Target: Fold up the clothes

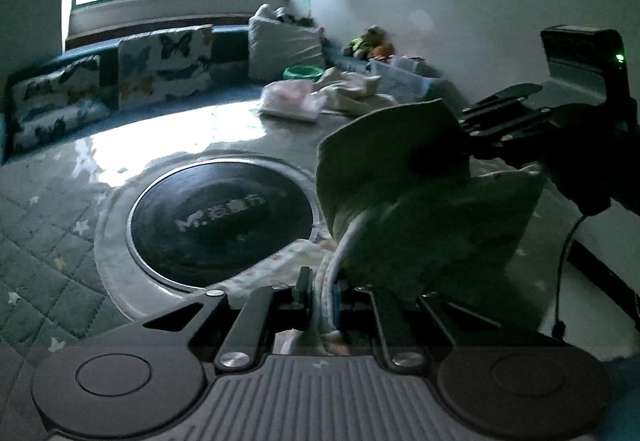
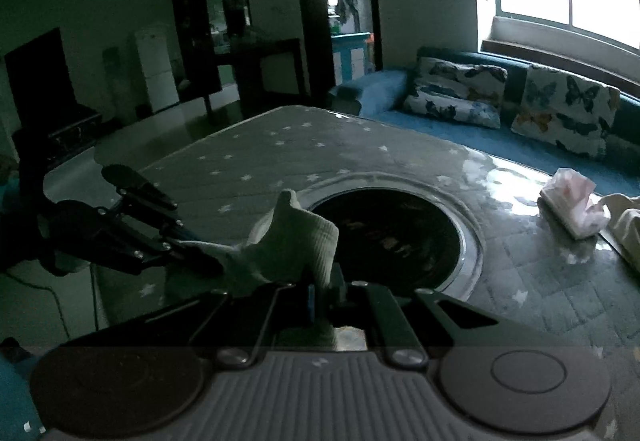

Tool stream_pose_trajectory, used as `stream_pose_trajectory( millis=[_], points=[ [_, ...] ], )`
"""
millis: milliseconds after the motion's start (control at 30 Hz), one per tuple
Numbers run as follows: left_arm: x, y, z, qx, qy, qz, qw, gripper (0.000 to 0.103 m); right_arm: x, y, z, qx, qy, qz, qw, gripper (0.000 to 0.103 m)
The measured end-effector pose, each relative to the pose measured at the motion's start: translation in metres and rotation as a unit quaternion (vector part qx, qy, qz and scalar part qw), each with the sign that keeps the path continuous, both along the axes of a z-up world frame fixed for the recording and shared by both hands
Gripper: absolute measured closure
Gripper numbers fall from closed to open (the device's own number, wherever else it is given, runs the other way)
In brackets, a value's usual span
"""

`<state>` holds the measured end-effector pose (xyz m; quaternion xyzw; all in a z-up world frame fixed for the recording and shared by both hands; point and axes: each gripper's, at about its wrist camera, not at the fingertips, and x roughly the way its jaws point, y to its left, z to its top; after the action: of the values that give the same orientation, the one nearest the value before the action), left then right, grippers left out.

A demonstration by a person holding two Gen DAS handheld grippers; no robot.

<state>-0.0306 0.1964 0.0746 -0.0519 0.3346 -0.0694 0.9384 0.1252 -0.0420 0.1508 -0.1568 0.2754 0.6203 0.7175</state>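
Observation:
A pale ribbed garment (image 1: 400, 181) hangs lifted over the table, stretched between both grippers. In the left wrist view my left gripper (image 1: 320, 297) is shut on the garment's thick hem at the bottom of the frame. My right gripper (image 1: 466, 137) comes in from the right, shut on an upper corner. In the right wrist view my right gripper (image 2: 324, 297) pinches the garment (image 2: 304, 237) at its edge. My left gripper (image 2: 212, 261) holds the other end from the left. The cloth's lower part drapes out of sight.
The table (image 1: 60, 241) has a quilted cover with stars and a round black plate (image 1: 220, 221) set in its middle. A pink-white folded cloth (image 1: 290, 99) and a cream one (image 1: 352, 89) lie at the far side. Behind is a blue sofa with butterfly cushions (image 1: 164, 61).

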Motion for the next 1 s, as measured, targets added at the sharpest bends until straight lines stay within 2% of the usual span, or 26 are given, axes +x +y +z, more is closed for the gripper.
stream_pose_trajectory(
  millis=[300,433,533,733,833,1000],
  points=[
    [0.052,0.043,-0.042,-0.043,0.060,0.041,0.9964,0.092,0.051,0.050,-0.045,-0.022,0.011,-0.048,0.999,0.098],
    [0.059,0.051,-0.055,-0.055,0.075,0.056,0.9941,0.092,0.059,0.058,-0.066,-0.025,-0.004,-0.082,0.996,0.091],
    [0.057,0.053,-0.059,-0.062,0.078,0.065,0.9929,0.092,0.067,0.051,-0.072,-0.011,0.007,-0.112,0.994,0.083],
    [0.054,0.054,-0.055,-0.060,0.073,0.068,0.9932,0.092,0.050,0.025,-0.070,-0.006,0.016,-0.111,0.994,0.082],
    [0.059,0.053,-0.047,-0.051,0.062,0.069,0.9943,0.092,0.043,0.016,-0.082,-0.017,0.025,-0.114,0.993,0.082],
    [0.064,0.061,-0.052,-0.051,0.077,0.087,0.9919,0.087,0.055,0.003,-0.101,-0.032,0.051,-0.161,0.985,0.082]
  ],
)
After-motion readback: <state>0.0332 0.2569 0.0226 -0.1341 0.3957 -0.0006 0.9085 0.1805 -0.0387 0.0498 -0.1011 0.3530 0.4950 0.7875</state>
